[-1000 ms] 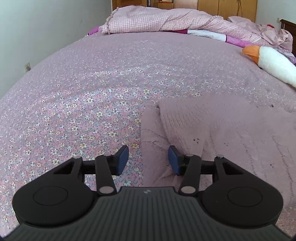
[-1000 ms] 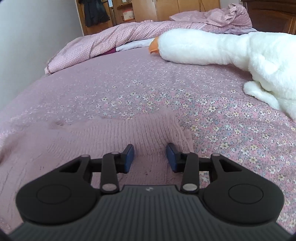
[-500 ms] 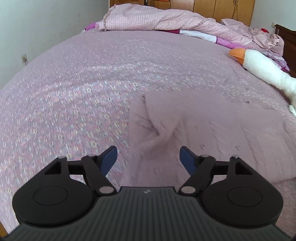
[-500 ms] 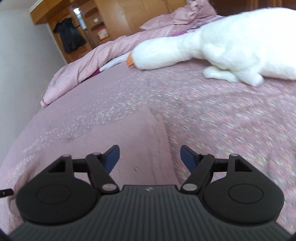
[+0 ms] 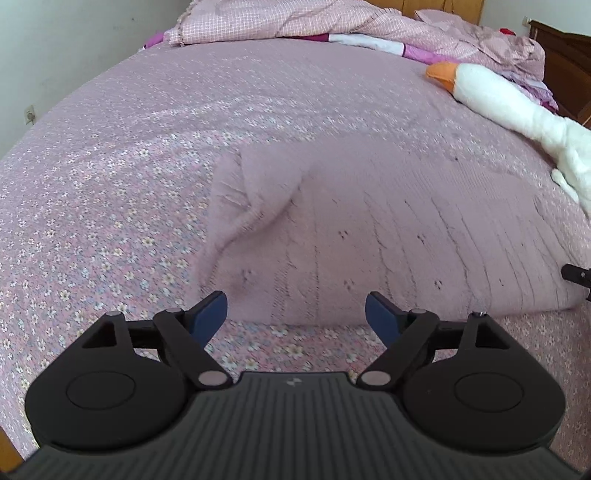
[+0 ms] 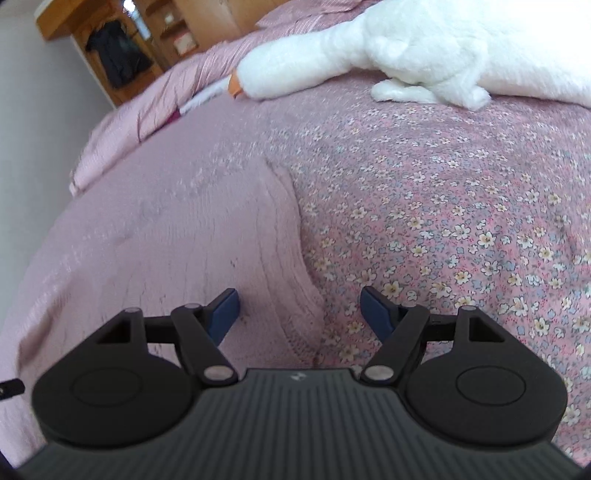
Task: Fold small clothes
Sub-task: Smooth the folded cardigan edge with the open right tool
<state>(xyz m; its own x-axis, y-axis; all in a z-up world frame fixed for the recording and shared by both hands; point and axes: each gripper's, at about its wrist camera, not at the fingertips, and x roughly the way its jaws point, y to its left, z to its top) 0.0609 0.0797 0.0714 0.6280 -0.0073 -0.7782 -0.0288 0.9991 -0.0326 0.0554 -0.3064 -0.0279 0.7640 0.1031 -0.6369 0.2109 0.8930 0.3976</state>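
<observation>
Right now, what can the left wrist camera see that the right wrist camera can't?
Only the left wrist view shows the sweater's bunched-up folded corner, the wall socket and a dark wooden headboard. Only the right wrist view shows the wooden wardrobe with dark clothing hanging in it. Both show the pink knit sweater, the flowery bedspread, the white goose toy, the checked quilt, and an open tool.

Floral bedspread (image 5: 155, 122), wooden wardrobe (image 6: 155, 33)

Pink knit garment (image 5: 369, 229) on bedspread (image 5: 147, 155)
</observation>
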